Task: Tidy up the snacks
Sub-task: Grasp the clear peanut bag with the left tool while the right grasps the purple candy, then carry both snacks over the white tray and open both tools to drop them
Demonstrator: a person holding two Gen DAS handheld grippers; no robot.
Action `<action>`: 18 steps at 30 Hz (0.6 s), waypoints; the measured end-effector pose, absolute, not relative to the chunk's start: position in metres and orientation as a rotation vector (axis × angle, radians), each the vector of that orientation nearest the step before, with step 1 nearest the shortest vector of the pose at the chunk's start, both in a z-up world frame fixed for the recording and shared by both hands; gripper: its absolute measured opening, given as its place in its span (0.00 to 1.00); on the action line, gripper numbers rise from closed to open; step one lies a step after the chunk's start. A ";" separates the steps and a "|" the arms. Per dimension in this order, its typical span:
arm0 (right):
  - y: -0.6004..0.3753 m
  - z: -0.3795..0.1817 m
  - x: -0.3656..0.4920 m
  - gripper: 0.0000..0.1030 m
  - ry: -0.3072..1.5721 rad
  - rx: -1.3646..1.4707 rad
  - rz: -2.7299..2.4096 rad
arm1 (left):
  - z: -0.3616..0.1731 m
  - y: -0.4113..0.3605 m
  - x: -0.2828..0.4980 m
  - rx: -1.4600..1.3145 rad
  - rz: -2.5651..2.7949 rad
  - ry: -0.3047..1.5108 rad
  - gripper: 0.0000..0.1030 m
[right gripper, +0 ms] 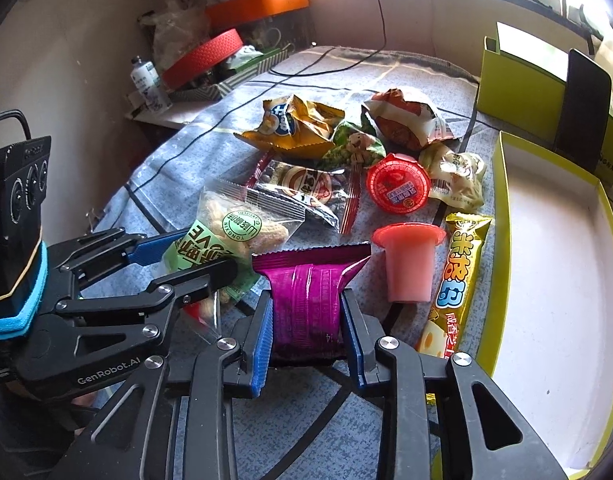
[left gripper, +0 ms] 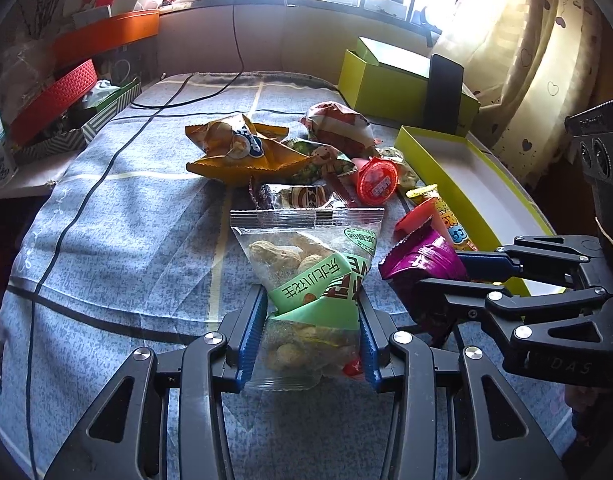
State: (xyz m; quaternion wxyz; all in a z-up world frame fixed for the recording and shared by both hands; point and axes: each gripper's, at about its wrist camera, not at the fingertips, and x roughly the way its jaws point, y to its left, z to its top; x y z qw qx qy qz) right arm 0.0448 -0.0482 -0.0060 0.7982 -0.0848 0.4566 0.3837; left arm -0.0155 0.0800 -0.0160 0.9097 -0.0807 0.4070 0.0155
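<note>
The left claw (left gripper: 312, 320) is clamped on a clear peanut bag (left gripper: 306, 264) with a green label stamped "YONGXIN". The right claw (right gripper: 306, 320) is clamped on a magenta foil packet (right gripper: 308, 300), its front hidden. Both sit low over the blue checked bench (left gripper: 106, 220). "GenRobot.AI" reads on the left claw's body. Beyond lie a red jelly cup (right gripper: 398, 182), a yellow chip bag (right gripper: 298, 126) and an open lime-green box (right gripper: 554, 260).

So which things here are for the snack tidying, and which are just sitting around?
For the job:
peanut bag in the left gripper
purple packet in the right gripper
yellow chip bag
red jelly cup
pink jelly cup
yellow-green tray

Just lying about:
black cable
red basket
white bottle
</note>
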 end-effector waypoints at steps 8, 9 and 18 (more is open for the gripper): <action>-0.075 0.017 0.046 0.29 0.916 -0.127 0.810 | -0.002 0.072 -0.014 -0.171 0.037 0.814 0.42; -0.079 0.019 0.047 0.29 0.907 -0.121 0.805 | 0.000 0.070 -0.012 -0.171 0.038 0.810 0.42; -0.113 0.032 0.063 0.29 0.864 -0.081 0.744 | 0.018 0.051 0.010 -0.154 0.002 0.788 0.42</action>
